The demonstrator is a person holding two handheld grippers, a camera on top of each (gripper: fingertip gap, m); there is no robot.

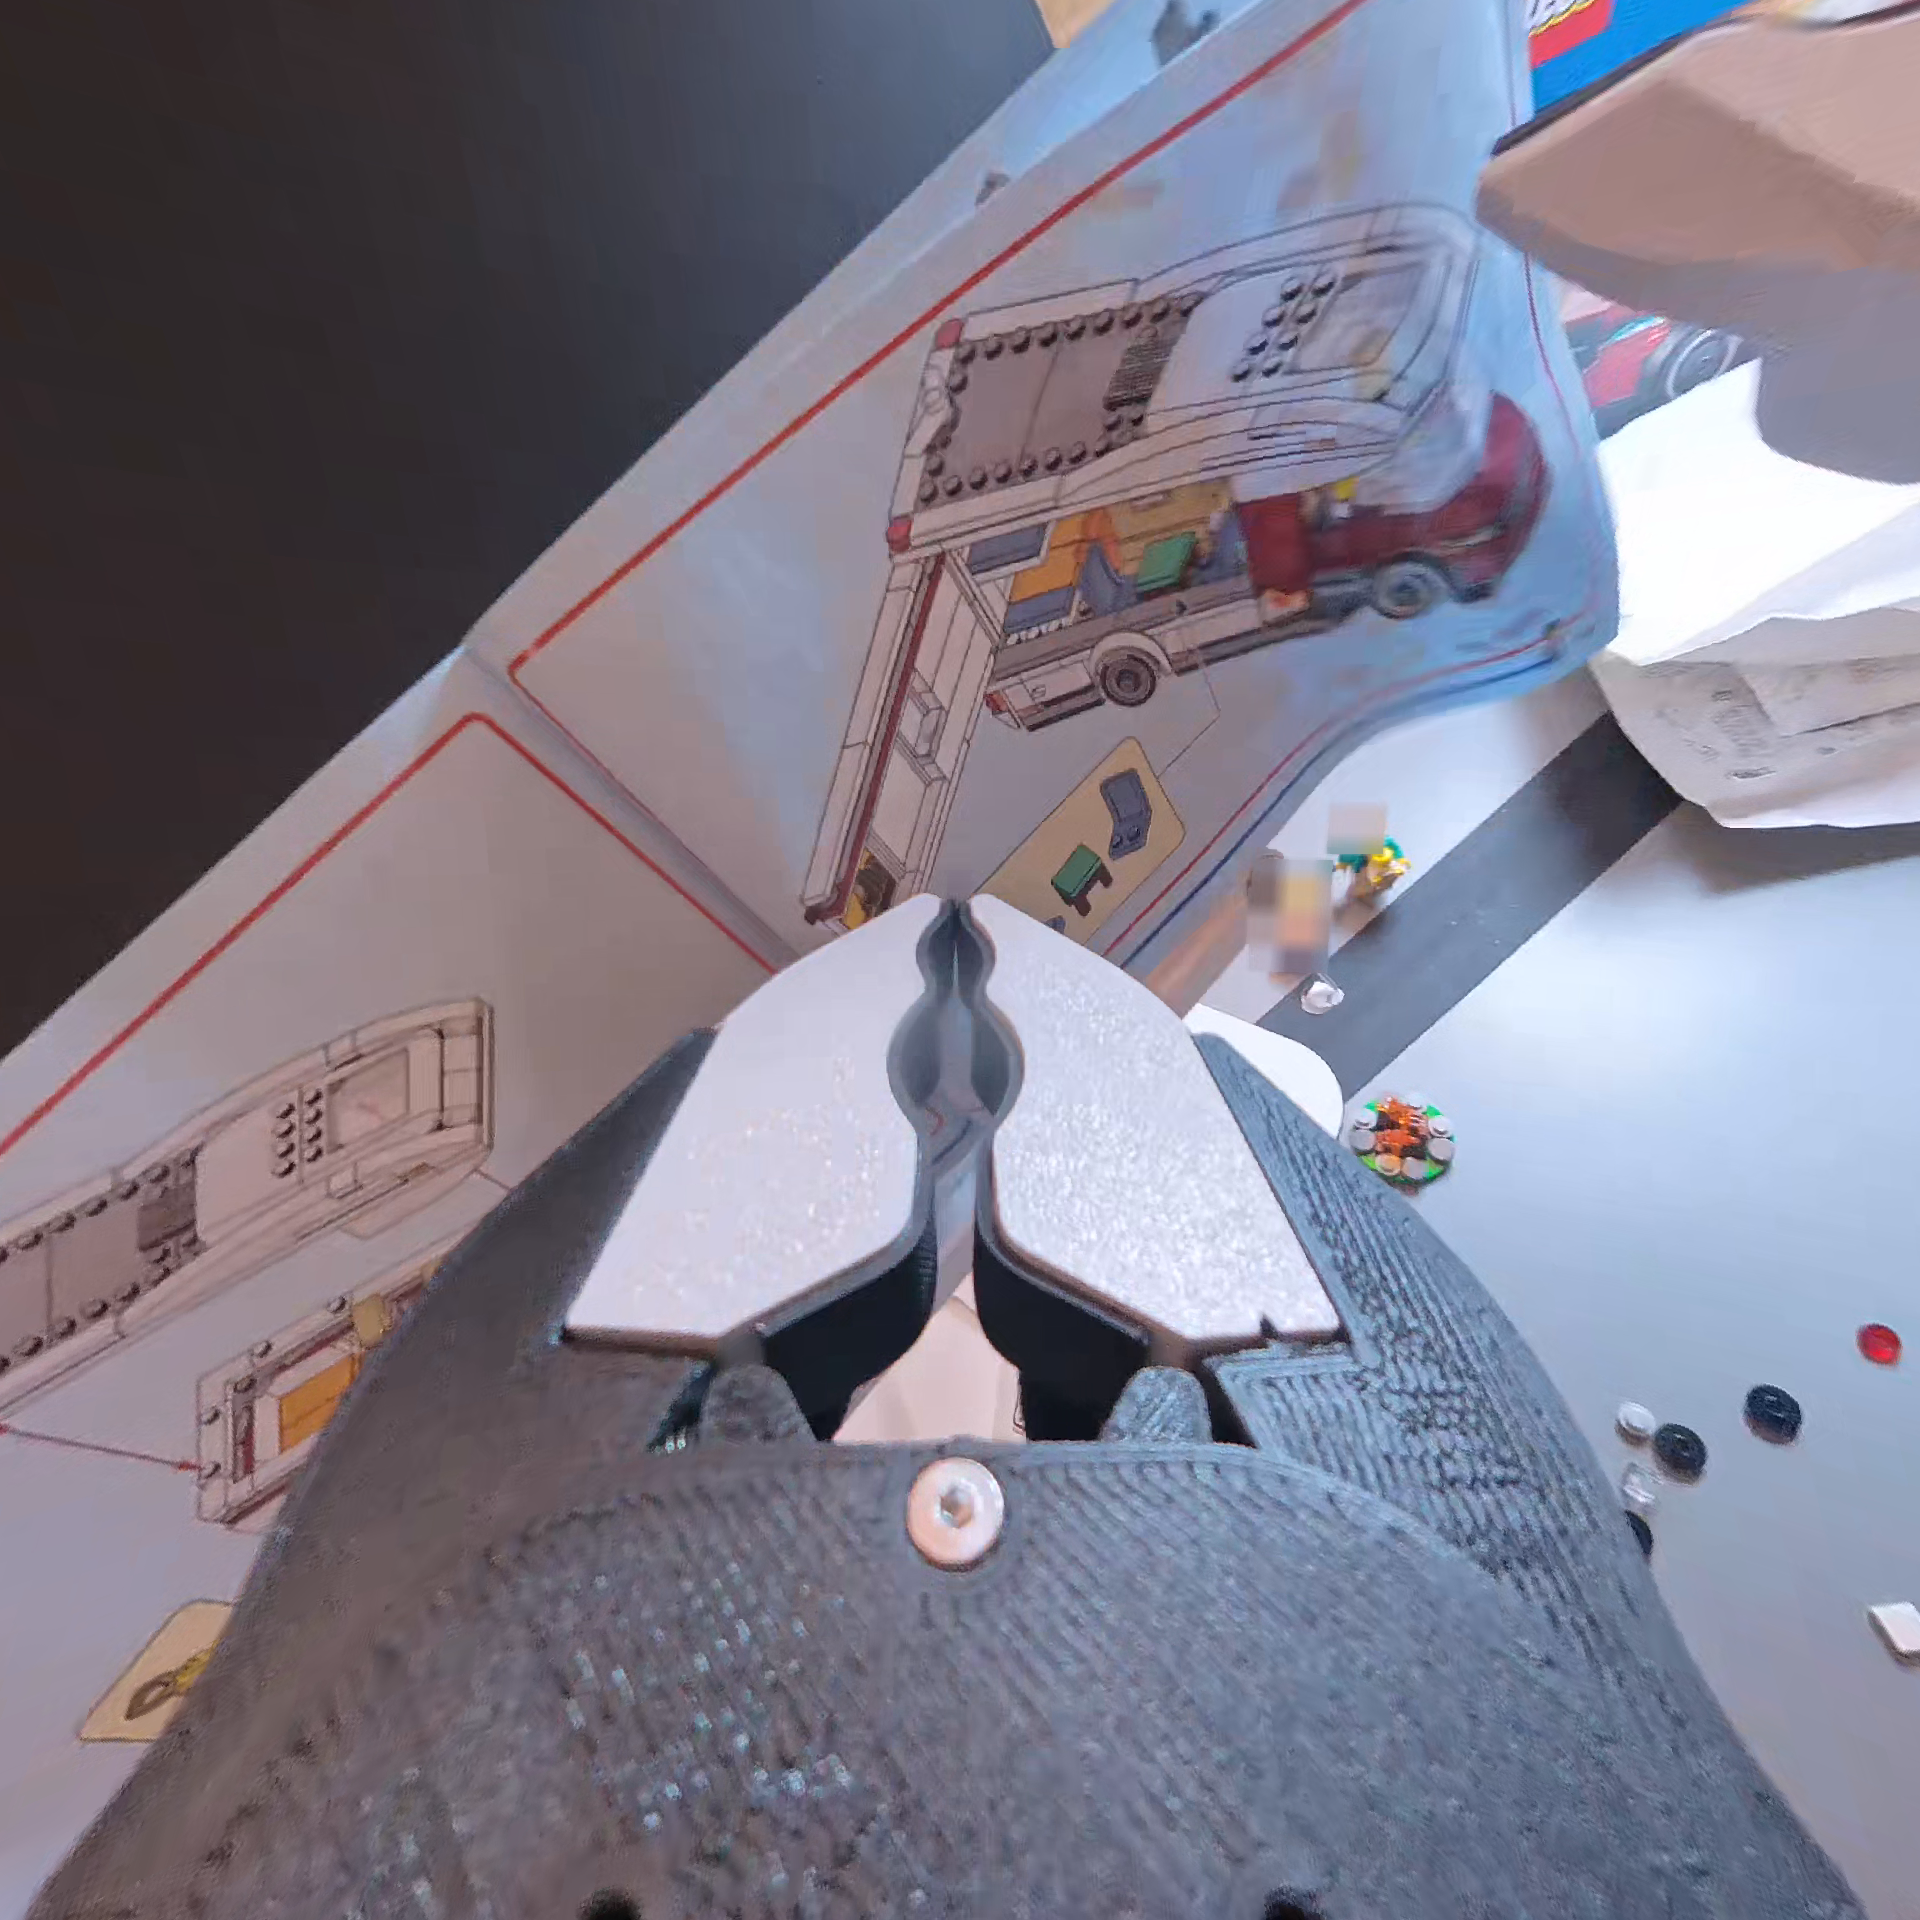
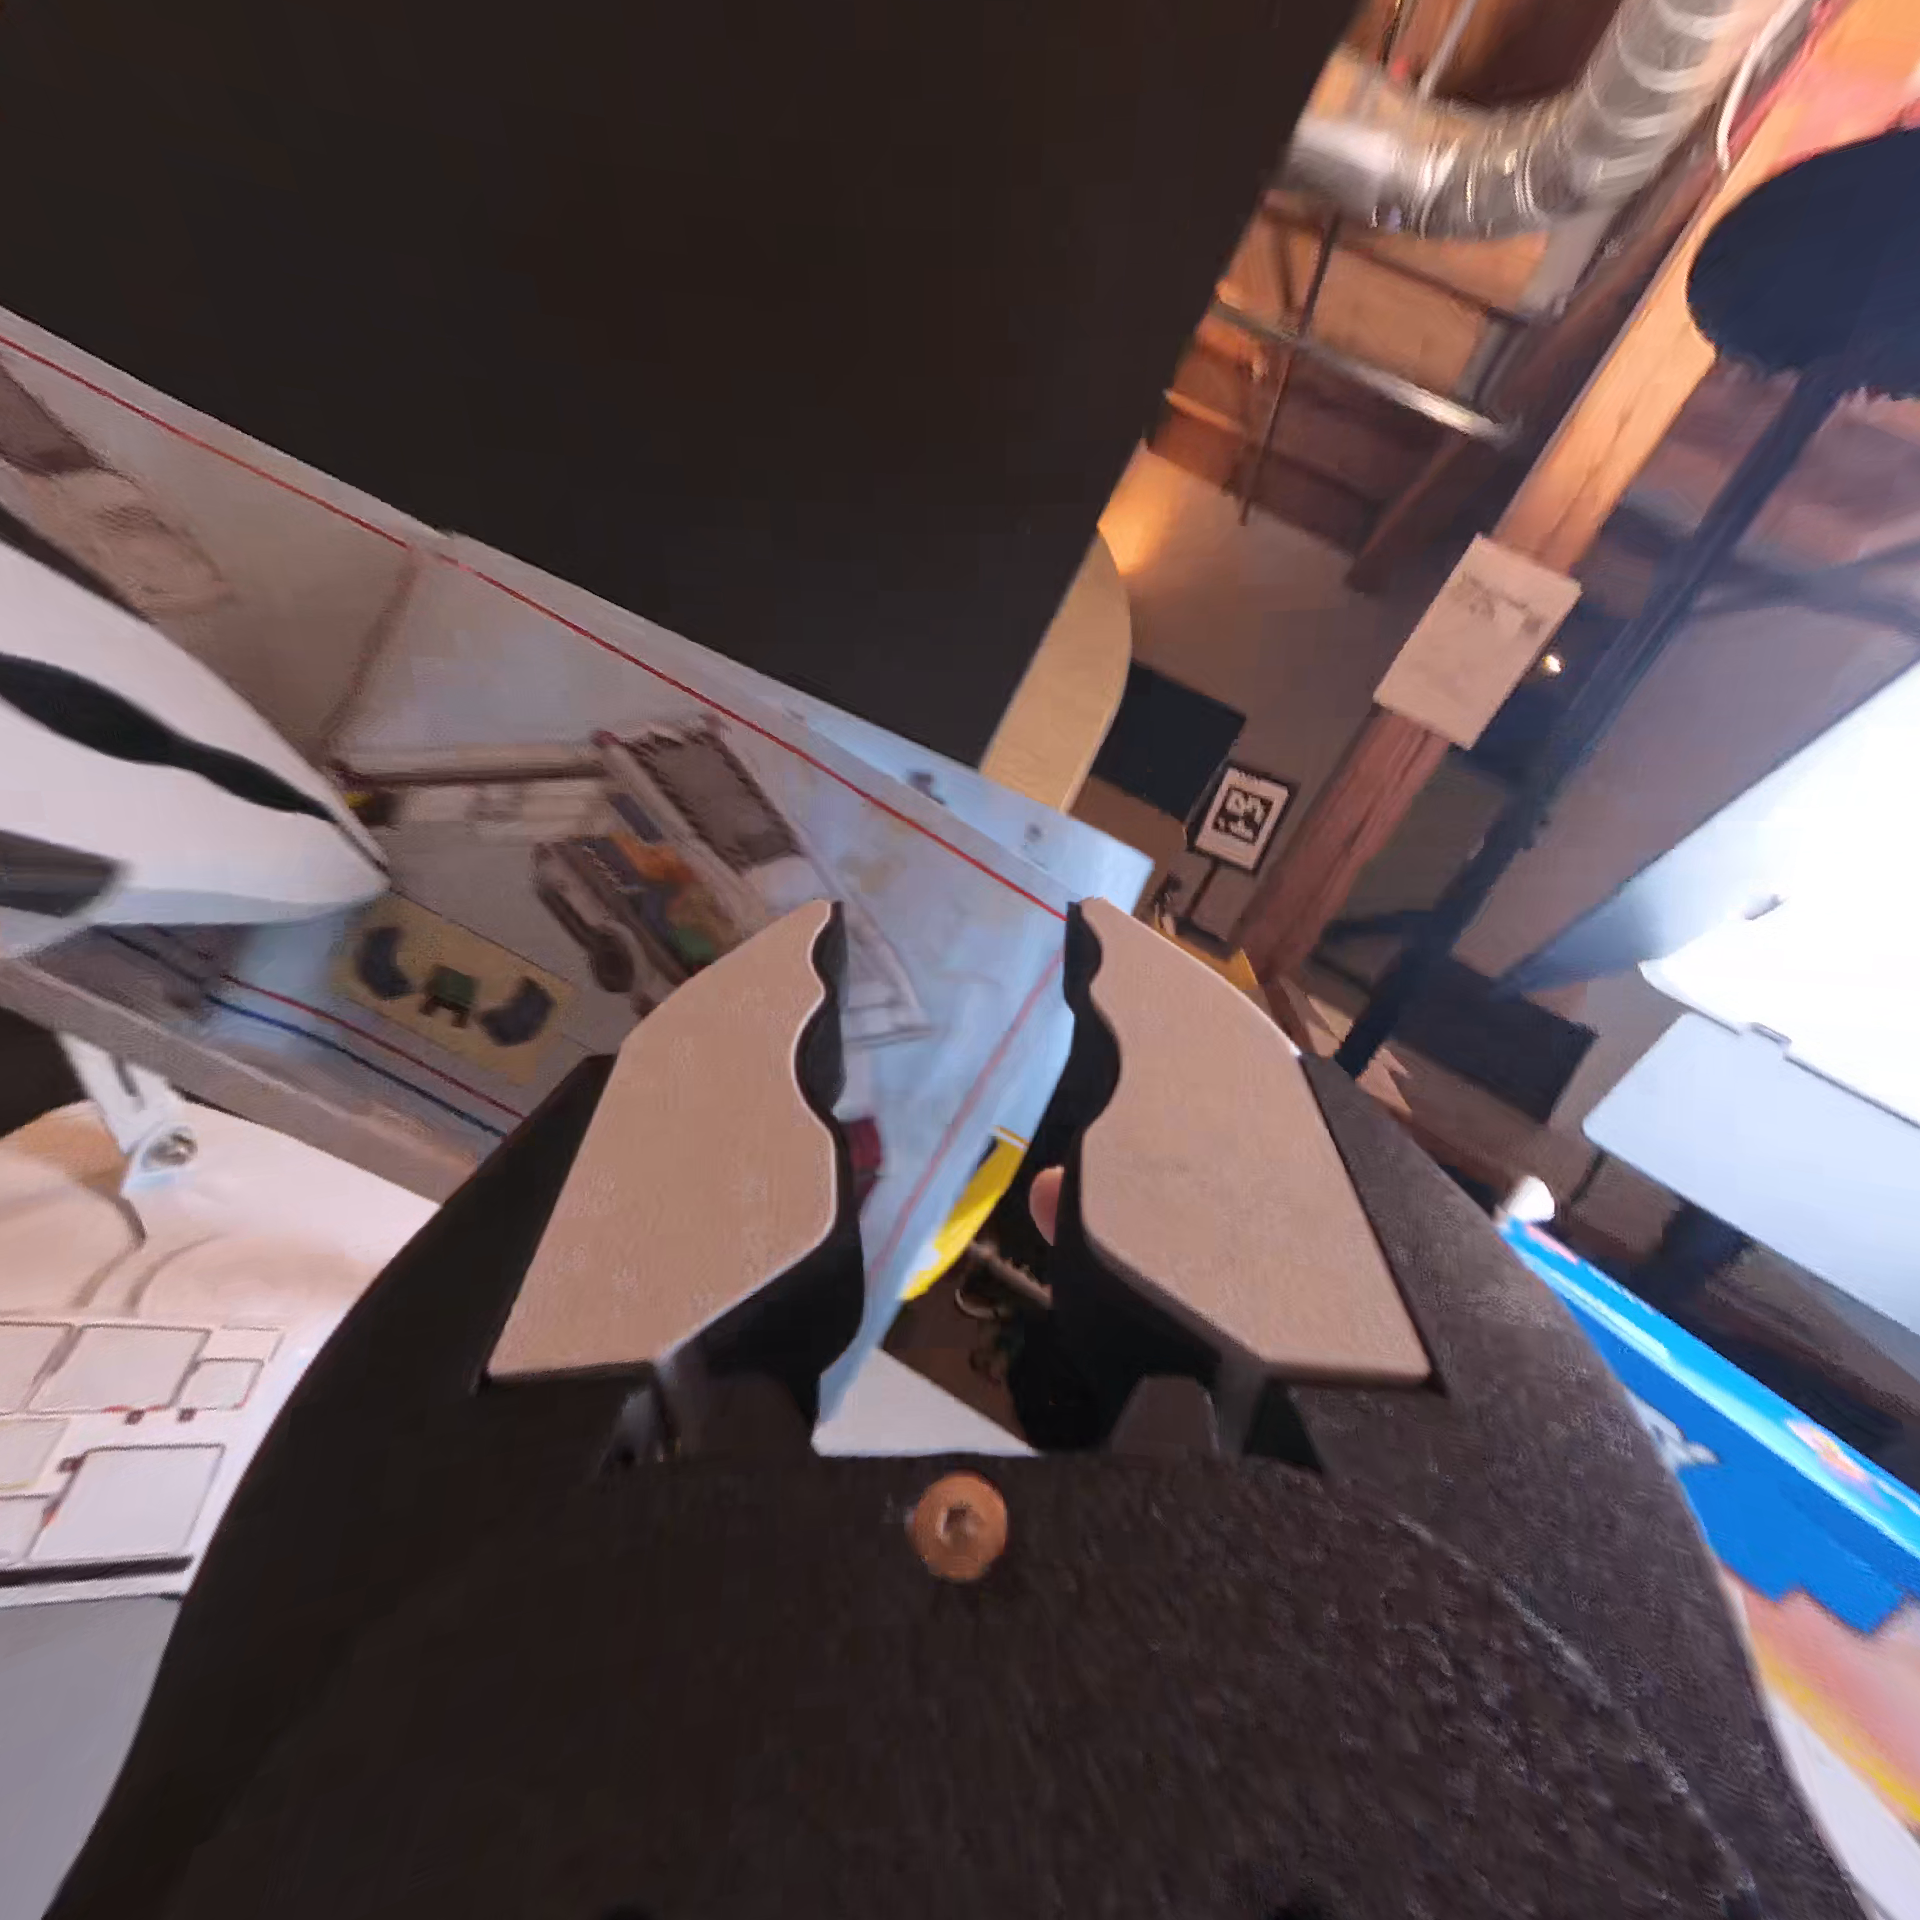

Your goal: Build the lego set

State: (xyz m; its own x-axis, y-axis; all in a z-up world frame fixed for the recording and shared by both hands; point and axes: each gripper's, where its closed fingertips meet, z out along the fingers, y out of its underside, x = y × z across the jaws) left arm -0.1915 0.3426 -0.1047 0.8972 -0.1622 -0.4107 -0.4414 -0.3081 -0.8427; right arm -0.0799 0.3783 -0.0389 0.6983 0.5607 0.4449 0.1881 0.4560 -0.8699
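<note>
An open instruction booklet with drawings of a brick camper van stands lifted off the grey table. My left gripper is shut on the lower edge of its right-hand page, and a strip of the sheet shows in the groove between the fingers. It also shows in the right wrist view, closed at the page's lower edge. My right gripper is open. The page's far corner passes loosely between its fingers, with a gap on either side. A blurred tan shape, probably the right gripper, is at the page's top corner.
Small loose pieces lie on the table to the right: a round green and orange piece, black round pieces, a red stud and minifigures. White paper and a blue box lie beyond. My left tips are roughly 25 centimetres from the red stud.
</note>
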